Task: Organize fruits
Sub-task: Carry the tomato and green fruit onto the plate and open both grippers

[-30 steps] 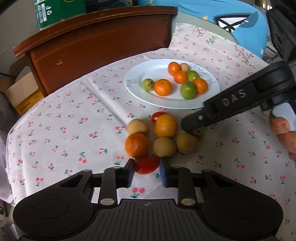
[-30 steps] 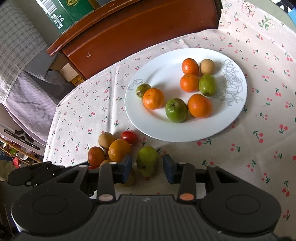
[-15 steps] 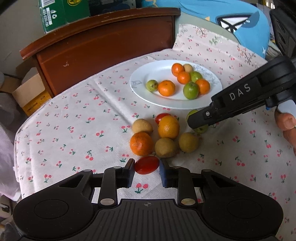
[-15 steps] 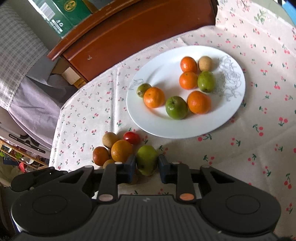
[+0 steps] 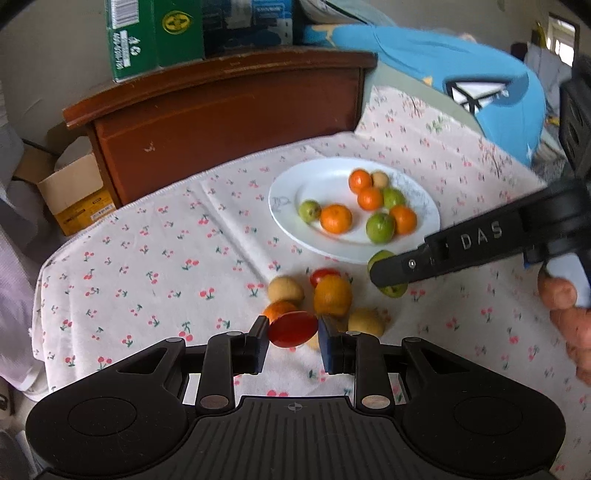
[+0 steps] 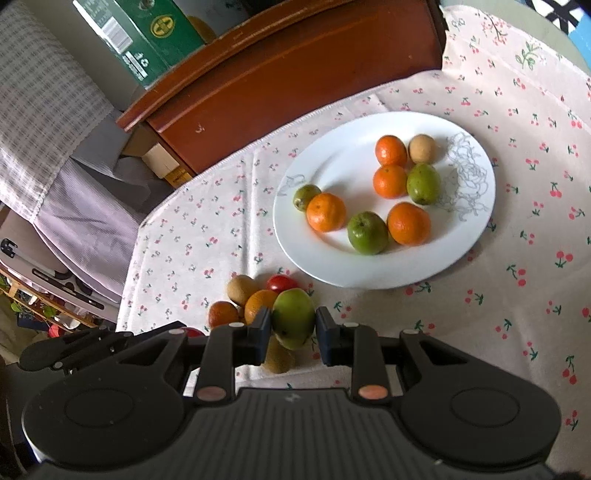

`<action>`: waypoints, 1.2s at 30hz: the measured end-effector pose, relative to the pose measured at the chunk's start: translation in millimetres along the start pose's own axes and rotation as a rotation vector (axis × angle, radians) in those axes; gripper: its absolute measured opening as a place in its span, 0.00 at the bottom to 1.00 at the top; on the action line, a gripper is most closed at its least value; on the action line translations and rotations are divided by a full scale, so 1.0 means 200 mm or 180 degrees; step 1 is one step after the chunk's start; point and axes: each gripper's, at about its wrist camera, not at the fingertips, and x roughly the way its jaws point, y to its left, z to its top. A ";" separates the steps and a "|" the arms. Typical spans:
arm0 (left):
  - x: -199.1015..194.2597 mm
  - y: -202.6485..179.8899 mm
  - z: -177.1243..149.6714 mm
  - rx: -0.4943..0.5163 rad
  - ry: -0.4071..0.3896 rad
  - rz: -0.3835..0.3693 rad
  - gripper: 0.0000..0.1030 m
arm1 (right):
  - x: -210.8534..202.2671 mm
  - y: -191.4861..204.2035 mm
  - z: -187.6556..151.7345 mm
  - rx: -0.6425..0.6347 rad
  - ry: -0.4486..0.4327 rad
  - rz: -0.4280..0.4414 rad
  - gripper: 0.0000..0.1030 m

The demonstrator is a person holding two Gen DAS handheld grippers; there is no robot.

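Note:
My left gripper (image 5: 293,334) is shut on a red tomato (image 5: 292,329) and holds it above the cloth. My right gripper (image 6: 293,325) is shut on a green mango (image 6: 293,323), lifted above the loose pile; it also shows in the left wrist view (image 5: 391,275) with the mango (image 5: 393,290) in it. The white plate (image 6: 343,155) holds several oranges and green fruits. The loose pile (image 5: 330,299) of oranges, kiwis and a small tomato lies in front of the plate.
A brown wooden headboard (image 5: 229,110) stands behind the cherry-print cloth (image 5: 147,258). A green carton (image 5: 155,33) sits on it. A blue garment (image 5: 461,74) lies at the back right. A cardboard box (image 5: 74,192) is at the left.
Both grippers closed on their fruit and rose: the left one lifted the red tomato, the right one lifted the green mango off the cloth.

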 end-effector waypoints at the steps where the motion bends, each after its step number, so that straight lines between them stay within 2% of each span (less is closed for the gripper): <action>1: -0.01 0.00 0.02 -0.0050 -0.0028 0.0000 0.25 | -0.01 0.00 0.00 -0.0004 -0.0018 0.0009 0.25; 8: -0.10 0.00 0.14 -0.0326 -0.0318 -0.0056 0.25 | -0.15 0.01 0.11 0.0007 -0.0337 0.0105 0.25; 11: -0.11 -0.01 0.18 -0.0399 -0.0369 -0.0084 0.25 | -0.22 -0.01 0.15 0.0052 -0.0473 0.0129 0.25; 19: -0.09 -0.06 0.26 -0.0395 -0.0478 -0.0124 0.25 | -0.33 -0.06 0.25 0.0201 -0.0747 0.0090 0.25; 27: 0.01 -0.06 0.40 -0.0445 -0.0512 -0.0148 0.25 | -0.34 -0.12 0.28 0.0329 -0.0822 0.0016 0.25; 31: 0.11 -0.03 0.45 -0.0593 -0.0431 -0.0187 0.25 | -0.30 -0.14 0.29 0.0386 -0.0800 -0.0032 0.25; 36: 0.22 -0.02 0.49 -0.0597 -0.0361 -0.0146 0.25 | -0.24 -0.18 0.28 0.0501 -0.0717 -0.0069 0.25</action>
